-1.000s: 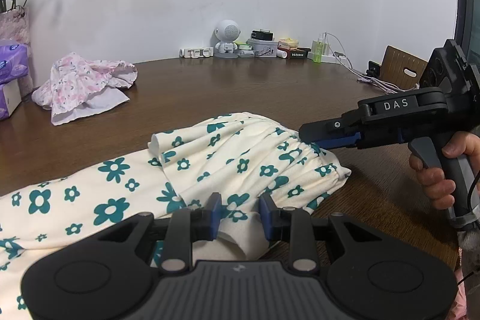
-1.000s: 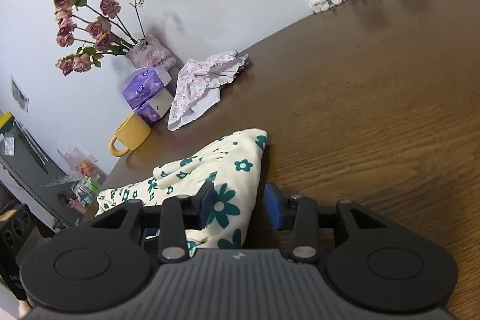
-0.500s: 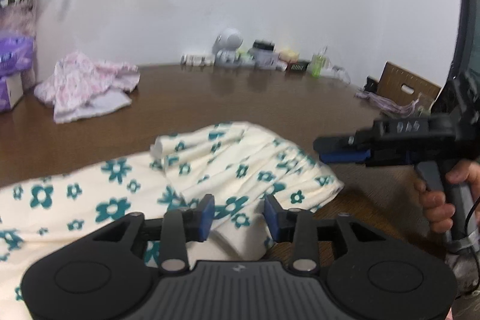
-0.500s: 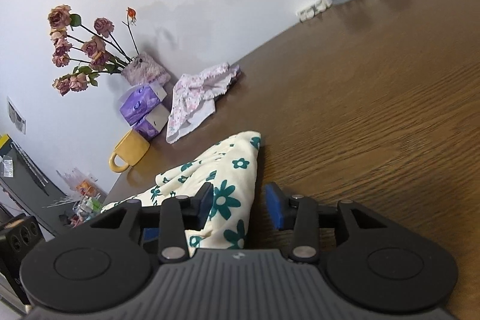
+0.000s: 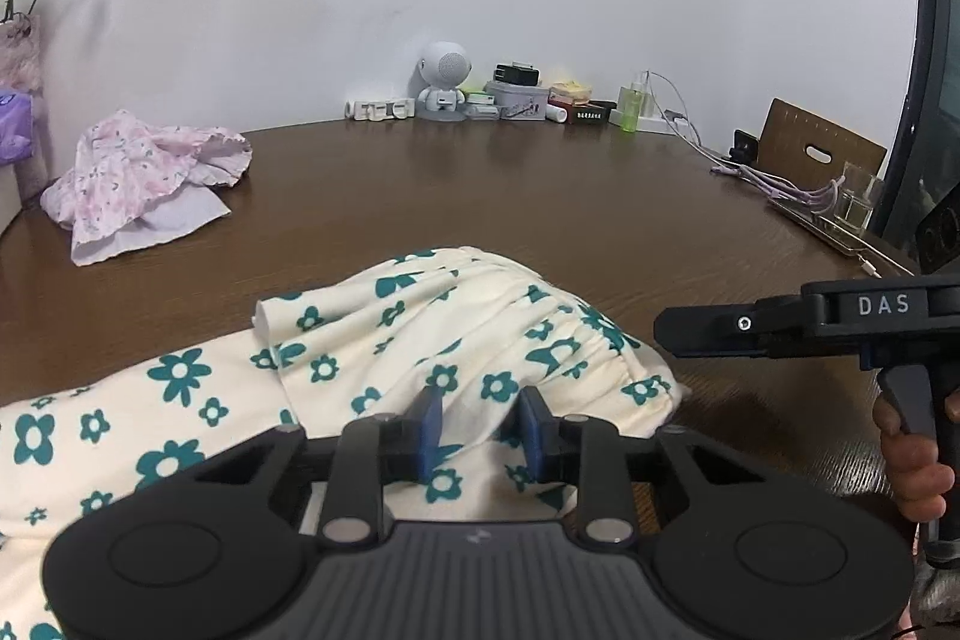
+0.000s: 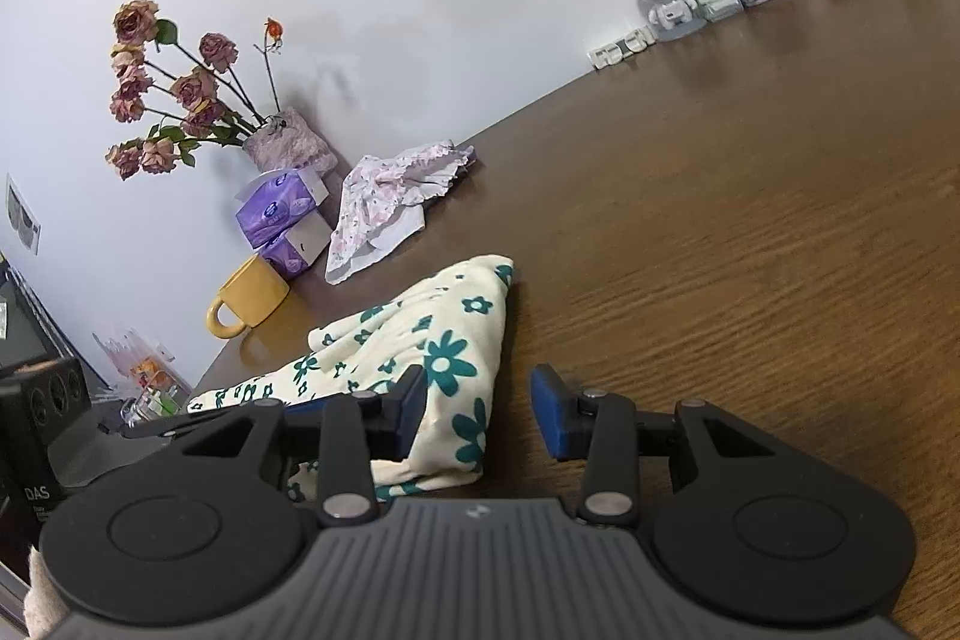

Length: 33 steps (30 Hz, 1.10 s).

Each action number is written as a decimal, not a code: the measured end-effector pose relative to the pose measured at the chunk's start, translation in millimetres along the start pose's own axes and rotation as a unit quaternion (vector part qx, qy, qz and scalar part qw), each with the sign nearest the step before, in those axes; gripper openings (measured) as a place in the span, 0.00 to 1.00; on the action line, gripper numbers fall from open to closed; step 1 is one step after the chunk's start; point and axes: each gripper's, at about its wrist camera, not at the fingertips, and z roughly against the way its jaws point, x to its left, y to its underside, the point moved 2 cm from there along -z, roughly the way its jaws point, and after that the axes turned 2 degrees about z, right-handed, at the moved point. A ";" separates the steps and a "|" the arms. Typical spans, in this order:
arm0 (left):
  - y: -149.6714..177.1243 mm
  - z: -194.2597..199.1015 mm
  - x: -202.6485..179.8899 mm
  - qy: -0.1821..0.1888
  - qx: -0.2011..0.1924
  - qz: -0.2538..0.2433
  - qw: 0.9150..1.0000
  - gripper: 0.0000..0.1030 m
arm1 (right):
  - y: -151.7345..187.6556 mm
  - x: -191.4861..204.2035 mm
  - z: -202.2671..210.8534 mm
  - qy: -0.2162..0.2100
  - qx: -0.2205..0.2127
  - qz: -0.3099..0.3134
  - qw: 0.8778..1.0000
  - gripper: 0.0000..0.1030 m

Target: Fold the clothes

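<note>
1. Cream garment (image 5: 384, 340) printed with teal flowers, gathered elastic hem at its 3 o'clock end, lying folded over on the brown table (image 5: 540, 208).
2. Left gripper (image 5: 478, 430) just closed further, pads pinching a fold of cloth at 6 o'clock.
3. Right gripper (image 6: 483, 409) parted: one pad against cloth, the other clear.
</note>
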 end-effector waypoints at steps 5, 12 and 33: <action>-1.9 2.5 3.7 -0.001 -0.003 0.015 1.000 0.29 | 1.6 -5.3 -4.0 -0.010 0.007 -0.017 1.000 0.47; -4.6 11.4 10.2 -0.005 -0.020 0.055 0.998 0.55 | 0.4 -2.1 -5.5 -0.012 0.004 -0.009 1.000 0.79; -5.1 16.7 13.1 -0.005 -0.040 0.067 0.997 0.64 | -6.3 -4.3 -10.4 -0.003 -0.014 -0.042 0.999 0.99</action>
